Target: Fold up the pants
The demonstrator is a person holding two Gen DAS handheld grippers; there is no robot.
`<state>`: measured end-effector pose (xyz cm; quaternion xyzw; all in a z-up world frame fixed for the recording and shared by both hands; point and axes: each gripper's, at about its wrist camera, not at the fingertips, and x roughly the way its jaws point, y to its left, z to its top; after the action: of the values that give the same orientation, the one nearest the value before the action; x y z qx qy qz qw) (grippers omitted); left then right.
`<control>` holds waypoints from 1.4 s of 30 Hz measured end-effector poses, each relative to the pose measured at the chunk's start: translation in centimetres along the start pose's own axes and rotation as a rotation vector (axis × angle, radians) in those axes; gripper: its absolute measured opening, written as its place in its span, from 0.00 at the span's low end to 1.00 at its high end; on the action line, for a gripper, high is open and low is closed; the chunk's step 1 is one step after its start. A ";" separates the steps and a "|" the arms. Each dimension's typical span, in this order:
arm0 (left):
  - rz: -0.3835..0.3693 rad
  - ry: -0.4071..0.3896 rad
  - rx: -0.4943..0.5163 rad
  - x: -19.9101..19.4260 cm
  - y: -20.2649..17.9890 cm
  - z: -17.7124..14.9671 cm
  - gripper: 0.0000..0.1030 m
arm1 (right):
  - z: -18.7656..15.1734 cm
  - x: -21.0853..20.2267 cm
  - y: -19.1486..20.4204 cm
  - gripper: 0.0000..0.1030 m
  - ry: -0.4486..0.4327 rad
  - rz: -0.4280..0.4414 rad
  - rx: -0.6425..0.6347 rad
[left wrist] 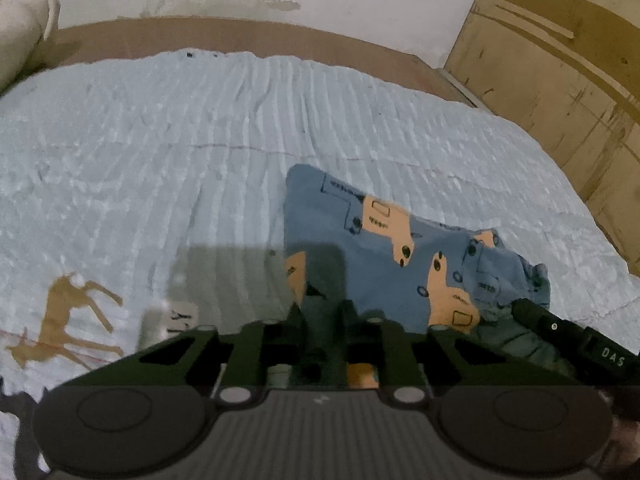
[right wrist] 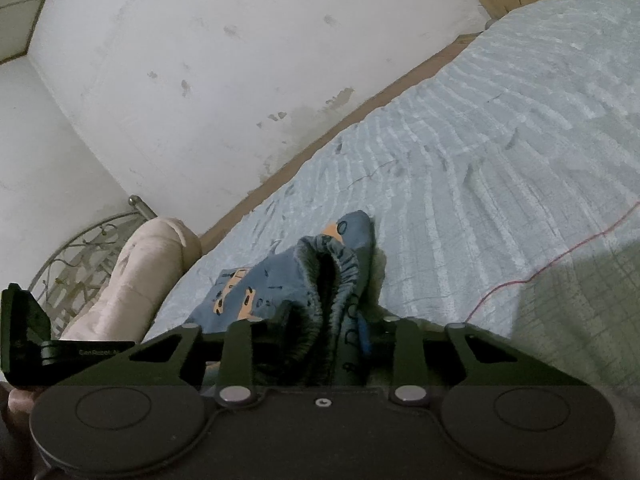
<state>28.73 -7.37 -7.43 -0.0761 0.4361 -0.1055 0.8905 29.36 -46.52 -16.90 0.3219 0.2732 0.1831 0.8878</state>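
Left wrist view: the pants point(left wrist: 384, 248), blue with orange cars, lie bunched on the pale blue bedspread point(left wrist: 160, 140), right in front of you. Your left gripper point(left wrist: 324, 312) angles steeply down at their near edge, fingers drawn close with cloth pinched between them. Your right gripper point(left wrist: 560, 332) pokes in from the right, low against the gathered waistband end. From the right wrist view, that gripper point(right wrist: 320, 332) tilts only gently downward, and the elastic waistband point(right wrist: 328, 276) bulges up between its narrowed fingers, which clamp the fabric. Out beyond, a cream pillow point(right wrist: 136, 276) rests at the bed's edge beside the stained white wall point(right wrist: 200, 80).
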 end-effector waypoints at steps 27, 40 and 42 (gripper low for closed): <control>-0.078 -0.002 0.040 -2.5 2.7 0.8 0.26 | 4.3 2.6 9.4 0.17 -0.005 0.061 -0.166; 0.001 -0.091 0.134 -4.2 -0.2 1.0 0.06 | 3.0 1.5 6.1 0.17 0.011 0.017 -0.092; -0.027 -0.115 0.133 -4.7 -0.2 1.5 0.05 | 3.0 1.4 6.4 0.17 0.009 0.023 -0.095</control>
<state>27.11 -6.26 -2.85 -0.0283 0.3754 -0.1416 0.9156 31.28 -42.62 -11.20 0.2820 0.2645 0.2076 0.8986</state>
